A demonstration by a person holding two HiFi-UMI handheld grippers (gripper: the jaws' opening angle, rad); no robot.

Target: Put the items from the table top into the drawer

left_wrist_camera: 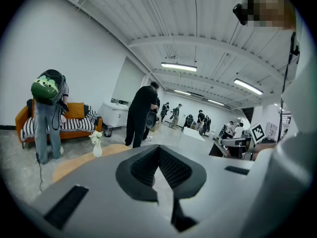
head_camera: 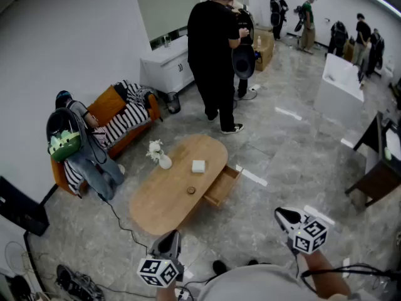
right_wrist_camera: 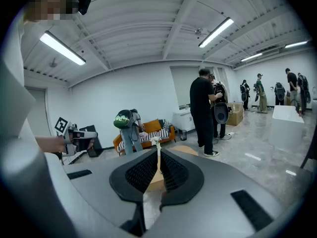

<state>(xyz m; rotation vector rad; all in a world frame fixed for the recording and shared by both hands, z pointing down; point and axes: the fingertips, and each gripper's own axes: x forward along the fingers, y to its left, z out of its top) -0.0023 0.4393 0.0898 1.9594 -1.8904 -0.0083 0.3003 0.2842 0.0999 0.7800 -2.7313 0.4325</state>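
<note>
Items on table (head_camera: pixel 156 205) top: white box (head_camera: pixel 198 166), small round piece (head_camera: pixel 191 190), vase (head_camera: pixel 164 161). Drawer (head_camera: pixel 223 186) open at table's side. Left gripper (head_camera: pixel 170 236), right gripper (head_camera: pixel 280 214) well short of table, jaws closed, empty. Risk: reaching in shut, toppling vase or pushing box off table.

Matt wooden table (head_camera: pixel 164 200), glossy stone-look floor (head_camera: pixel 285 158)
</note>
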